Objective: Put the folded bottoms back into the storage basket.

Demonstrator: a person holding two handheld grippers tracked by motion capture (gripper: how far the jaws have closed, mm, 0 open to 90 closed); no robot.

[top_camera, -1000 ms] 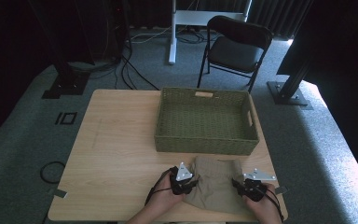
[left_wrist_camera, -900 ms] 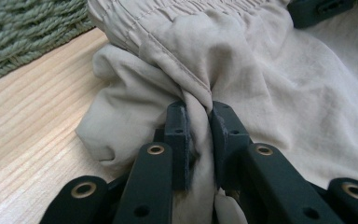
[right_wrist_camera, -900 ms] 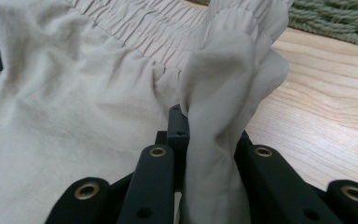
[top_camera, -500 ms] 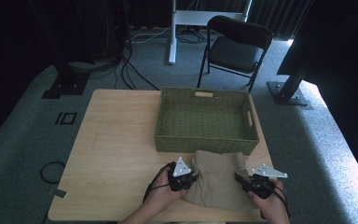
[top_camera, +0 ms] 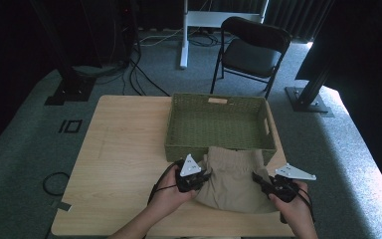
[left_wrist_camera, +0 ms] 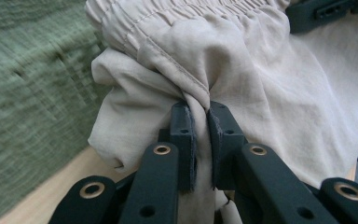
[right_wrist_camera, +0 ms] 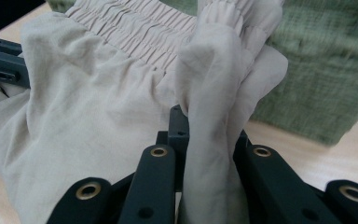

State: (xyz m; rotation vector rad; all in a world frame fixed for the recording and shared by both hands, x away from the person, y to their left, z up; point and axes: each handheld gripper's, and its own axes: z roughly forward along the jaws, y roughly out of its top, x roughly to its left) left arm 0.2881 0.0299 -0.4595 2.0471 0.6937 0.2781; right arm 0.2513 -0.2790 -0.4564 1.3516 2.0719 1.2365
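A: Left gripper first. Its jaws have just been closing, and now they pinch a bunched fold of the cloth tight; in the left gripper view the pads squeeze a seam of that beige fabric between them.

B: And the right gripper?

A: Clamped on the cloth as well. In the right gripper view a thick gather of fabric runs straight down between its jaws and hides the pads.

B: So one on each side?

A: Yes: left gripper on the cloth's left edge, right gripper on its right edge, the cloth spread between them. The left hand and right hand come in from the near edge of the table.

B: Where does the cloth sit?

A: At the near side of the table, right of centre. Its far end, the gathered elastic waistband, lies against the near wall of the basket. Whether its middle rests on the wood I cannot tell.

B: The basket itself?

A: Green, woven, rectangular, just beyond the cloth on the far right part of the table, a handle slot in its far wall and another in its right wall.

B: Beyond the table?

A: A black folding chair on the grey carpet, far side, with cables trailing on the floor to its left.
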